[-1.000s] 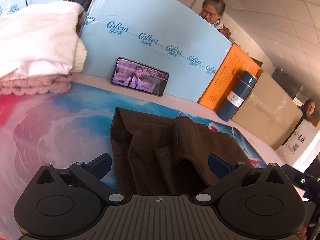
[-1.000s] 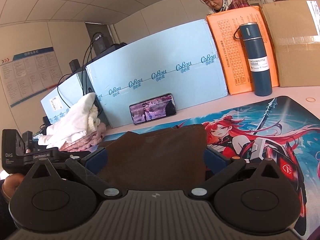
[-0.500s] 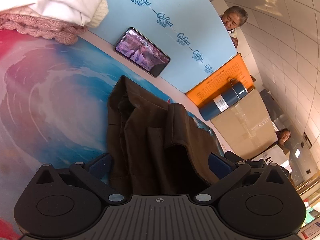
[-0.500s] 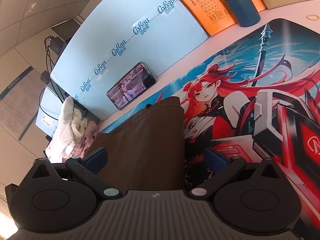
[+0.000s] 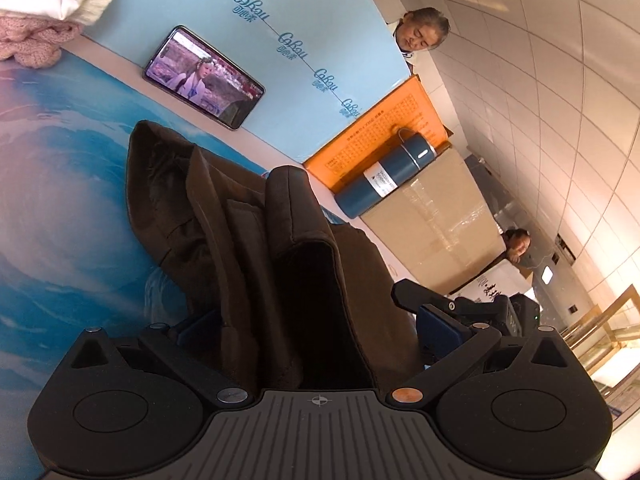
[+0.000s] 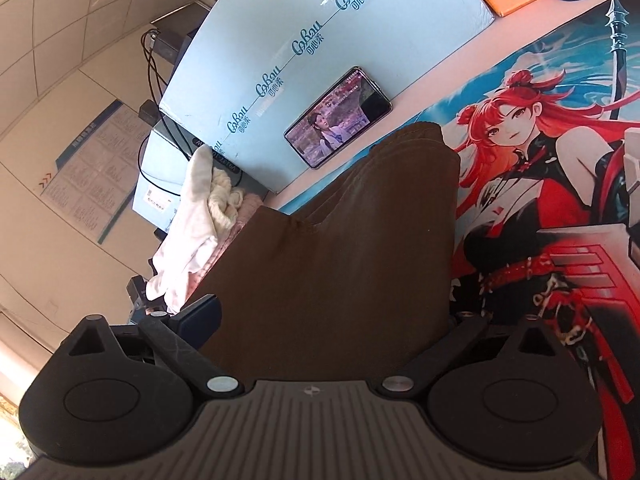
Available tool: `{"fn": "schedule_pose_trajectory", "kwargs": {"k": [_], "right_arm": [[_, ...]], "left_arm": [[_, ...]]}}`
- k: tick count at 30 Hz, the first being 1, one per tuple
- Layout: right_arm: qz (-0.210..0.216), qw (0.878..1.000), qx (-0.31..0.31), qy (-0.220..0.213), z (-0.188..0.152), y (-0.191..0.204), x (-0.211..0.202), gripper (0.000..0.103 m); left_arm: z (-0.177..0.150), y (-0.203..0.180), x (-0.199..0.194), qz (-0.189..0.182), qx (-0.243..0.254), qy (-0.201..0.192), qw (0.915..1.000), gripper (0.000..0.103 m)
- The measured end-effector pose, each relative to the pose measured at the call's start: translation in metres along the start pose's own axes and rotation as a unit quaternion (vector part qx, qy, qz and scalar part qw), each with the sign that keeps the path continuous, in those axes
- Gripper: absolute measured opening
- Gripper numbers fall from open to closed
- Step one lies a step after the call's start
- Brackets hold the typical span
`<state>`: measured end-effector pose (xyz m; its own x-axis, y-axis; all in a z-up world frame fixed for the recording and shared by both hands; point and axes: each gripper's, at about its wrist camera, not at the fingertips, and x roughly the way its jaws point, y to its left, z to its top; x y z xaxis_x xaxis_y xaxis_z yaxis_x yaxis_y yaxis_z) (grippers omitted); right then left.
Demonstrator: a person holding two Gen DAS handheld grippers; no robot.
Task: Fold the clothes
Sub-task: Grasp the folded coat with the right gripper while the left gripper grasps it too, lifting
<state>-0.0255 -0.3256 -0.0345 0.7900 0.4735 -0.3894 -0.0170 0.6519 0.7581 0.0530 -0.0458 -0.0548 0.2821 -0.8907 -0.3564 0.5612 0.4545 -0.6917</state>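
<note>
A dark brown garment [image 5: 240, 216] lies folded in thick layers on the printed mat [image 5: 60, 200]. Its near end rises between the fingers of my left gripper [image 5: 316, 328], whose jaws stand wide apart around the cloth. In the right wrist view the same brown garment [image 6: 340, 248] fills the space between the fingers of my right gripper [image 6: 332, 316], also spread wide; its right finger is hidden by the cloth. The right gripper [image 5: 452, 312] shows at the garment's right side in the left wrist view.
A phone [image 5: 204, 76] leans on a light blue box [image 5: 280, 8] behind the garment. A pile of white and pink clothes [image 6: 200, 232] lies at the left. A blue flask [image 5: 384, 172], an orange box [image 5: 384, 128] and a cardboard box [image 5: 432, 220] stand at the right.
Both grippers have tilted and risen, lifting the near end of the brown garment off the mat. The views have rolled; the folded layers now stand up between the left fingers.
</note>
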Motion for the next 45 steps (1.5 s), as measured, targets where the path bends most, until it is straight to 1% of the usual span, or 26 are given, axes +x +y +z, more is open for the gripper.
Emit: {"fn": "schedule_pose_trajectory", "kwargs": {"k": [1, 2, 3, 4, 5, 6, 7, 9, 11, 13, 15, 18, 24, 30, 34, 37, 39, 42, 45], "right_arm": [[-0.012, 1.0, 0.005, -0.004, -0.001, 0.0, -0.001, 0.085], [-0.026, 1.0, 0.005, -0.007, -0.002, 0.0, -0.002, 0.075], [-0.041, 0.999, 0.003, -0.01, -0.003, 0.001, -0.003, 0.062], [-0.059, 0.998, -0.001, -0.014, -0.004, 0.002, -0.004, 0.056], [-0.073, 0.997, -0.006, -0.018, -0.006, 0.004, -0.005, 0.049], [-0.081, 0.996, -0.012, -0.024, -0.007, 0.006, -0.007, 0.044], [-0.087, 0.996, -0.018, -0.031, -0.008, 0.008, -0.009, 0.042], [-0.085, 0.995, -0.03, -0.042, -0.01, 0.012, -0.014, 0.03], [-0.068, 0.995, -0.04, -0.052, -0.012, 0.015, -0.022, 0.024], [-0.054, 0.995, -0.05, -0.062, -0.013, 0.019, -0.03, 0.022], [-0.041, 0.995, -0.057, -0.073, -0.014, 0.023, -0.039, 0.021], [-0.024, 0.994, -0.058, -0.094, -0.012, 0.024, -0.056, 0.02], [-0.017, 0.988, -0.059, -0.145, -0.001, 0.015, -0.097, 0.02], [-0.03, 0.981, -0.047, -0.188, 0.013, -0.011, -0.133, 0.02], [-0.049, 0.975, -0.035, -0.215, 0.028, -0.033, -0.156, 0.02], [-0.062, 0.968, -0.025, -0.24, 0.04, -0.044, -0.172, 0.02], [-0.075, 0.963, -0.027, -0.257, 0.047, -0.049, -0.183, 0.02], [-0.094, 0.956, -0.028, -0.276, 0.06, -0.056, -0.194, 0.02], [-0.1, 0.95, -0.013, -0.295, 0.076, -0.07, -0.205, 0.02]], "left_arm": [[-0.002, -0.005, 0.001, 0.01, 0.017, -0.001, 0.9998, 0.102], [-0.003, -0.01, 0.002, 0.021, 0.036, -0.002, 0.9991, 0.101], [-0.005, -0.015, 0.002, 0.035, 0.053, -0.005, 0.998, 0.095], [-0.005, -0.018, 0.001, 0.049, 0.062, -0.01, 0.9968, 0.085], [-0.006, -0.019, 0.001, 0.063, 0.069, -0.015, 0.9955, 0.079], [-0.006, -0.02, 0.001, 0.074, 0.074, -0.021, 0.9942, 0.063], [-0.006, -0.02, 0.0, 0.081, 0.077, -0.025, 0.9934, 0.048], [-0.004, -0.02, -0.001, 0.087, 0.083, -0.031, 0.9923, 0.042], [-0.003, -0.024, -0.004, 0.083, 0.089, -0.036, 0.992, 0.039], [-0.002, -0.03, -0.005, 0.072, 0.094, -0.041, 0.9921, 0.036], [-0.001, -0.038, -0.006, 0.057, 0.099, -0.048, 0.9923, 0.036], [0.0, -0.055, 0.0, 0.041, 0.123, -0.056, 0.99, 0.036], [0.009, -0.089, 0.029, 0.01, 0.155, -0.056, 0.9863, 0.036], [0.018, -0.122, 0.077, -0.016, 0.188, -0.034, 0.9814, 0.036], [0.026, -0.142, 0.117, -0.034, 0.204, -0.015, 0.9782, 0.036], [0.032, -0.156, 0.15, -0.042, 0.217, 0.0, 0.9754, 0.036], [0.036, -0.167, 0.173, -0.051, 0.23, 0.008, 0.9719, 0.036], [0.042, -0.176, 0.201, -0.067, 0.224, 0.014, 0.9721, 0.036], [0.048, -0.185, 0.229, -0.078, 0.218, 0.012, 0.9728, 0.036]]}}
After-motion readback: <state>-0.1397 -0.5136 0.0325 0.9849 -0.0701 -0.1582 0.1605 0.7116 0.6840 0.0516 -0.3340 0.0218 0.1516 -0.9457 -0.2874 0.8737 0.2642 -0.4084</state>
